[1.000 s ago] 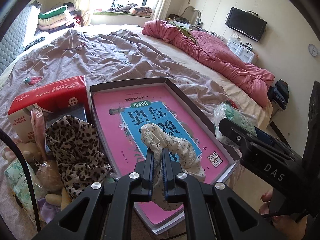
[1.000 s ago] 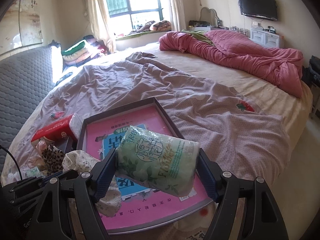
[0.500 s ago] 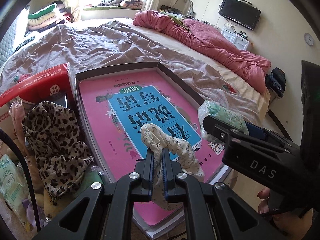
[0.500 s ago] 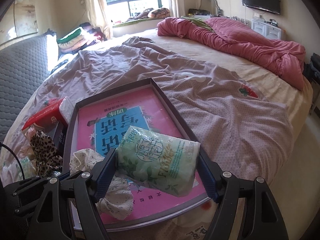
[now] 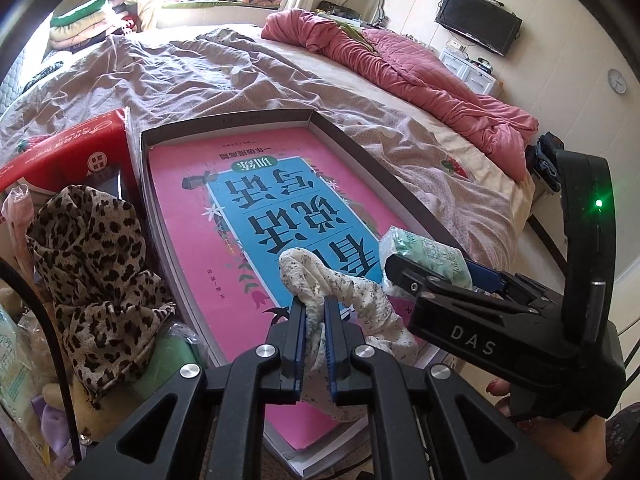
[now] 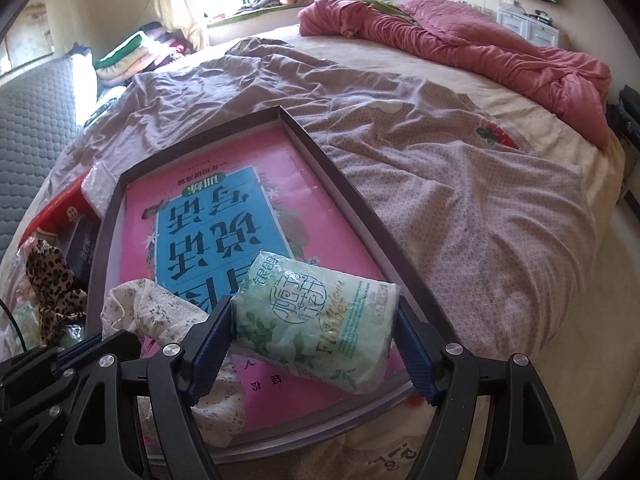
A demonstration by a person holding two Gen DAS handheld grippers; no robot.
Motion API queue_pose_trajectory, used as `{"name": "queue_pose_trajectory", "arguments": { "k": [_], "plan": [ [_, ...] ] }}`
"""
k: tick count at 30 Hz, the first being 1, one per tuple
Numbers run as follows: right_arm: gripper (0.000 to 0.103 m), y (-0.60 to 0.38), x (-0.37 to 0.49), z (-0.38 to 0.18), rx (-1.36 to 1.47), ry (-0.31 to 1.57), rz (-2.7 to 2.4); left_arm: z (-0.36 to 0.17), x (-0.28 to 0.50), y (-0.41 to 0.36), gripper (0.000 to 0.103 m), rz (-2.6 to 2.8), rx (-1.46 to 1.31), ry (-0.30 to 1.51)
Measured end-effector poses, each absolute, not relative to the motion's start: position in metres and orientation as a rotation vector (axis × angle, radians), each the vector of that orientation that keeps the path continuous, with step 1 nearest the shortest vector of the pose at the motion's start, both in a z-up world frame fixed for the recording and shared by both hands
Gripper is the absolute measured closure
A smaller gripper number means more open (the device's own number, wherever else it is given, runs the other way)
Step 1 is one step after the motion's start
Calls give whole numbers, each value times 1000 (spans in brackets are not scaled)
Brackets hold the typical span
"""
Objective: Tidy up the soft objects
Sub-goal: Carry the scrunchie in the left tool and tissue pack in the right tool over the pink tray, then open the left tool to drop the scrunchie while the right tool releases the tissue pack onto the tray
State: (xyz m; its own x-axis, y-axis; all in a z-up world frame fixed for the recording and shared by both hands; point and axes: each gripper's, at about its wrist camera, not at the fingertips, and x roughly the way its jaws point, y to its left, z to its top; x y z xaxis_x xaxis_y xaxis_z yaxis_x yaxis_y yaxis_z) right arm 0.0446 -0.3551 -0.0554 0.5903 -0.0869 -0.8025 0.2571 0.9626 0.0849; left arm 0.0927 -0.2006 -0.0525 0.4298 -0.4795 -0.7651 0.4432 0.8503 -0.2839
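My left gripper (image 5: pixel 314 304) is shut on a white speckled cloth (image 5: pixel 352 296), which hangs over the near end of a shallow dark tray (image 5: pixel 360 152). A pink and blue book (image 5: pixel 188 200) fills the tray's floor. My right gripper (image 6: pixel 314 312) is shut across a green plastic tissue pack (image 6: pixel 320 328), its blue pads pressing both ends, low over the tray's near right corner. The same cloth (image 6: pixel 152 308) shows just left of the pack. In the left wrist view the pack (image 5: pixel 424 252) sits right beside the cloth.
A leopard-print scarf (image 5: pixel 92 264) and a red tissue box (image 5: pixel 68 148) lie left of the tray among small plush items. The tray rests on a rumpled grey-pink bedspread (image 6: pixel 440 168). A pink quilt (image 6: pixel 480 32) is heaped far right. The bed's edge drops off at right.
Both grippers have sunk closer to the tray, each with its load still held. The tissue pack now hangs lower over the near right corner.
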Motion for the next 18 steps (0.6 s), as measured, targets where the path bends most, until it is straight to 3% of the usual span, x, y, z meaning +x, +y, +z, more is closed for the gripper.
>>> {"name": "queue_pose_trajectory", "arguments": {
  "k": [18],
  "plan": [
    [23,-359,48,-65,208,958,-233,-60,100,-195,94,-542,-77,1003]
  ]
}}
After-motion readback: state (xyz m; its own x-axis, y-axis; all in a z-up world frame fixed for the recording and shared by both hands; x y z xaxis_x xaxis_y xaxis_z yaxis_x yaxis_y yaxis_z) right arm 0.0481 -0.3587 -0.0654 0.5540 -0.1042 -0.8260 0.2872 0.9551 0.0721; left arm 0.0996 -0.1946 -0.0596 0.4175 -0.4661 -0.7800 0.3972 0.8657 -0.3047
